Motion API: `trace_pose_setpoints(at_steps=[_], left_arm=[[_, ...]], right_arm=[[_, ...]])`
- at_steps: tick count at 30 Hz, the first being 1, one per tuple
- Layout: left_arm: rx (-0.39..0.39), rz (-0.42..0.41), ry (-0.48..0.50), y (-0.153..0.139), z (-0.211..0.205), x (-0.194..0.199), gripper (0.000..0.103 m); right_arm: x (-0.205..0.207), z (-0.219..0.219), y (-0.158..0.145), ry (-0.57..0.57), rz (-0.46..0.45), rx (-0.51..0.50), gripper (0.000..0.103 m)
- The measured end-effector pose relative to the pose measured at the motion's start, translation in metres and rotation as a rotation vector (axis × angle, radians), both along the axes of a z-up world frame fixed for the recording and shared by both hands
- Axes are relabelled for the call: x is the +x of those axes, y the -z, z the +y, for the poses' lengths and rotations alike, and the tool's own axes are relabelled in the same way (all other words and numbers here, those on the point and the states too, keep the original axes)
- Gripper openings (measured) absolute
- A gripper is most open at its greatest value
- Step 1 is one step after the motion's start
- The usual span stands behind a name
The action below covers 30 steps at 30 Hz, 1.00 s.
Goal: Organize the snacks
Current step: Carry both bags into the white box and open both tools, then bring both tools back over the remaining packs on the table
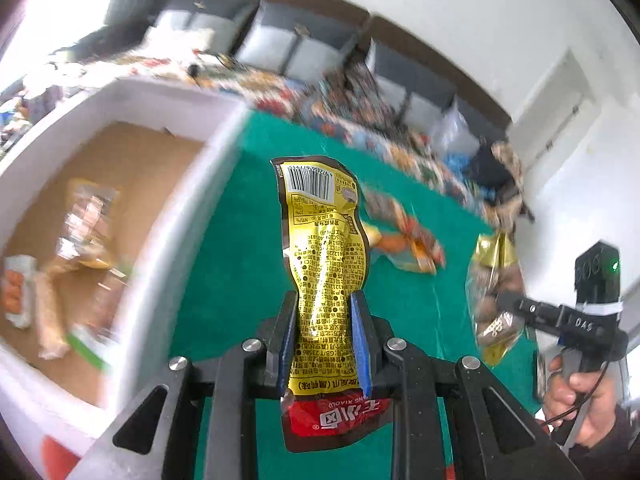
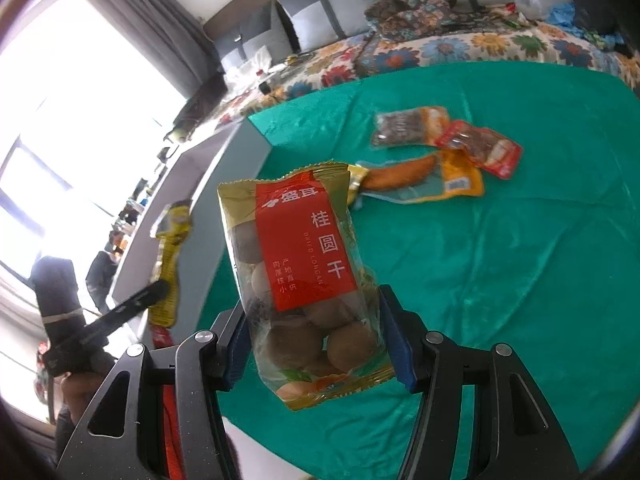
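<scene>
Left gripper (image 1: 325, 340) is clamping tight on the yellow pouch (image 1: 322, 264) above the green cloth (image 1: 248, 240), while right gripper (image 2: 316, 340) is gripping the longan bag (image 2: 304, 280) at a wider spread.

Glossy foil packet (image 1: 326, 264), matt cloth (image 2: 500, 260)

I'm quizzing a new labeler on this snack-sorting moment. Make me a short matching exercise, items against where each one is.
Items:
1. yellow snack packet
2. dried longan bag
3. red packet
4. box

Places:
A. lying on the green cloth
B. clamped in the right gripper
C. beside the cloth, snacks inside
D. clamped in the left gripper

Pairs: 1-D, 2-B, 3-A, 4-C
</scene>
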<state>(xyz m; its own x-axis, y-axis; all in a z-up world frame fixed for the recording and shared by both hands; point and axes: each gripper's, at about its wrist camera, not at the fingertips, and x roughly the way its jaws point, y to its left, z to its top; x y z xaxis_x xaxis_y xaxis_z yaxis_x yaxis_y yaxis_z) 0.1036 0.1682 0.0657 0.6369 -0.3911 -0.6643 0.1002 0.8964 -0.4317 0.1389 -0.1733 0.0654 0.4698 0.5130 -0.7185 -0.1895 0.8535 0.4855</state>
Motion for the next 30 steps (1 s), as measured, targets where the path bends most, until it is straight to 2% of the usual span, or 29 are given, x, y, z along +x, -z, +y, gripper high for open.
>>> trace_pose_setpoints(at_steps=[2,5,7,11,12,13,14,15,16,17,20,23,25,27,30], left_arm=[[0.014,-0.023,-0.063,-0.015,0.035,-0.002,0.024],[0.101,-0.037,-0.186,-0.027,0.094,-0.003,0.025],[0.153,-0.023,-0.257,-0.025,0.132,-0.003,0.025],[0.249,0.036,-0.338,-0.003,0.176,0.000,0.031],[0.268,0.056,-0.349,0.003,0.180,0.001,0.035],[0.287,0.080,-0.358,0.009,0.185,0.001,0.049],[0.305,0.104,-0.369,0.016,0.189,0.002,0.074],[0.323,0.116,-0.386,0.020,0.193,0.001,0.083],[0.336,0.109,-0.401,0.023,0.192,0.000,0.088],[0.348,0.096,-0.414,0.025,0.191,-0.003,0.088],[0.336,0.076,-0.446,0.027,0.188,-0.015,0.088],[0.258,0.034,-0.445,0.022,0.170,-0.028,0.088],[0.205,-0.002,-0.390,0.018,0.143,-0.029,0.089],[0.187,-0.036,-0.310,0.013,0.109,-0.026,0.089],[0.171,-0.072,-0.173,0.012,0.042,-0.020,0.100]], right_arm=[[0.007,0.017,-0.010,-0.019,-0.011,0.021,0.060],[0.022,0.064,-0.031,-0.089,-0.041,0.061,0.060],[0.031,0.110,-0.046,-0.165,-0.058,0.097,0.060],[0.046,0.205,-0.065,-0.303,-0.079,0.133,0.061],[0.049,0.230,-0.068,-0.331,-0.088,0.133,0.061],[0.052,0.255,-0.067,-0.359,-0.090,0.138,0.064],[0.054,0.274,-0.062,-0.381,-0.077,0.141,0.067],[0.059,0.299,-0.051,-0.411,-0.028,0.131,0.070],[0.061,0.312,-0.041,-0.422,0.009,0.122,0.071],[0.062,0.322,-0.029,-0.430,0.050,0.098,0.071],[0.053,0.309,-0.013,-0.393,0.029,0.068,0.072],[0.041,0.255,0.006,-0.288,-0.052,0.017,0.072],[0.033,0.204,0.026,-0.187,-0.093,-0.058,0.072],[0.023,0.139,0.054,-0.057,-0.118,-0.205,0.072],[0.009,0.058,0.087,0.082,-0.100,-0.370,0.072]])
